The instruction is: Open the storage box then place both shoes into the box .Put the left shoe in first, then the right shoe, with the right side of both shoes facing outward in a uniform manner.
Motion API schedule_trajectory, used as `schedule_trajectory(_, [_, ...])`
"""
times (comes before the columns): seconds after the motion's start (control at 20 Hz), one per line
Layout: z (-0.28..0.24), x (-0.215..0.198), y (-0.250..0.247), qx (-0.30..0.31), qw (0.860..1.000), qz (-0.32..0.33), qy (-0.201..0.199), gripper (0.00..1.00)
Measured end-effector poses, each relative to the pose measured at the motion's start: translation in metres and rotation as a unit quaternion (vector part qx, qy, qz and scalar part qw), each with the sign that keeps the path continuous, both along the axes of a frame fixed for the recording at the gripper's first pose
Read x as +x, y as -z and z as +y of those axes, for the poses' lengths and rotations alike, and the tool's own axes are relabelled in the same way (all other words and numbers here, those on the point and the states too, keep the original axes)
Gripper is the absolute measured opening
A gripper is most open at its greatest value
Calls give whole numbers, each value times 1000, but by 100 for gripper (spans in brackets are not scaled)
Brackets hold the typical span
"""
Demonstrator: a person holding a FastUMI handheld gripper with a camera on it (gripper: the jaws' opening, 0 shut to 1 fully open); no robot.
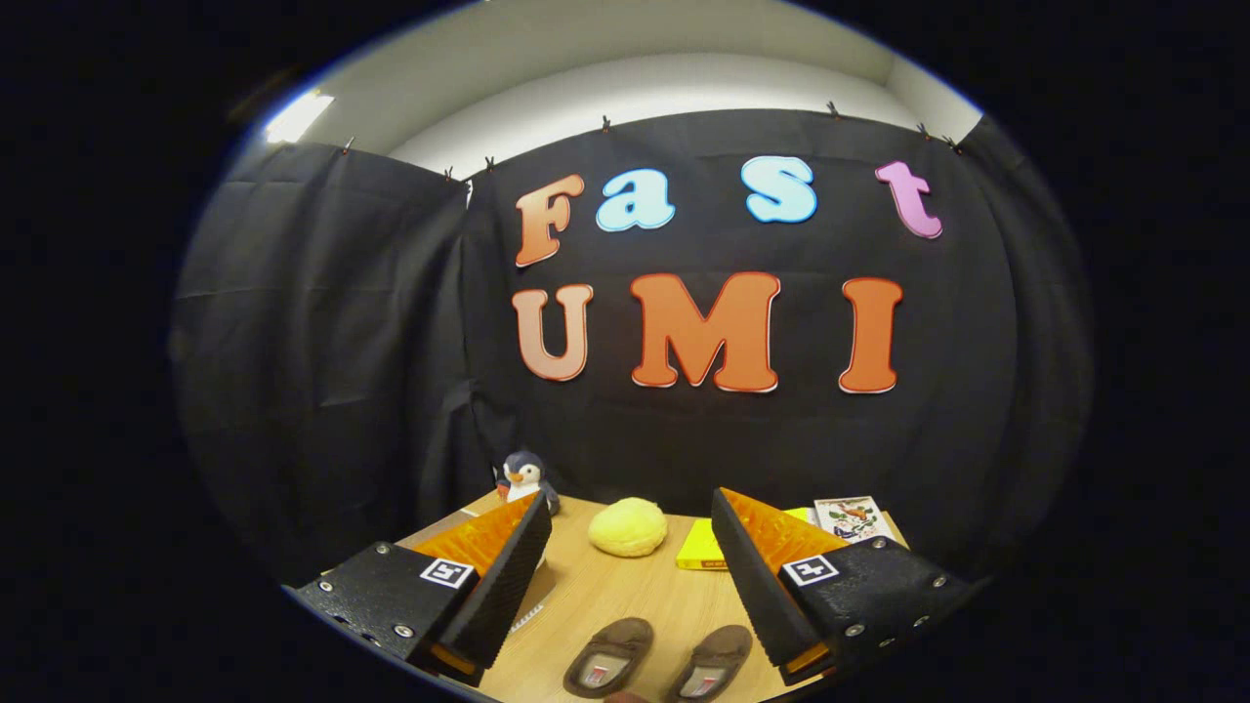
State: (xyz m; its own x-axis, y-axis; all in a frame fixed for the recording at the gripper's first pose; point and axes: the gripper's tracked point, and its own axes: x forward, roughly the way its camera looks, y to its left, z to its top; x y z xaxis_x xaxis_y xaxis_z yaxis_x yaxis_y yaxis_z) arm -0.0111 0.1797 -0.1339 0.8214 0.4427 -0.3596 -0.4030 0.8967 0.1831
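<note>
— What are the fingers [630, 527] doing?
— They are standing wide apart, gripping nothing, hanging over the tabletop [605, 596].
— Where are the shoes lying?
— The two brown shoes, one [607, 656] beside the other [711, 662], are lying side by side between the fingers, close below them.
— And farther out?
— A yellow bun [628, 526] is sitting beyond the fingers, between their tips; a penguin toy [523, 477] is standing past the left finger, a yellow book [701, 545] past the right.
</note>
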Motion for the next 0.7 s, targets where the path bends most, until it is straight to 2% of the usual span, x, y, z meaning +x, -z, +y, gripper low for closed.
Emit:
schedule_trajectory(0.2, [36,-5,31,2,999,31,-37,99])
schedule_trajectory(0.35, [68,-20,67,21,993,88,-77,99])
schedule_trajectory(0.55, [108,-48,117,51,973,177,-140,98])
schedule_trajectory(0.7, [136,-66,150,89,950,246,-170,99])
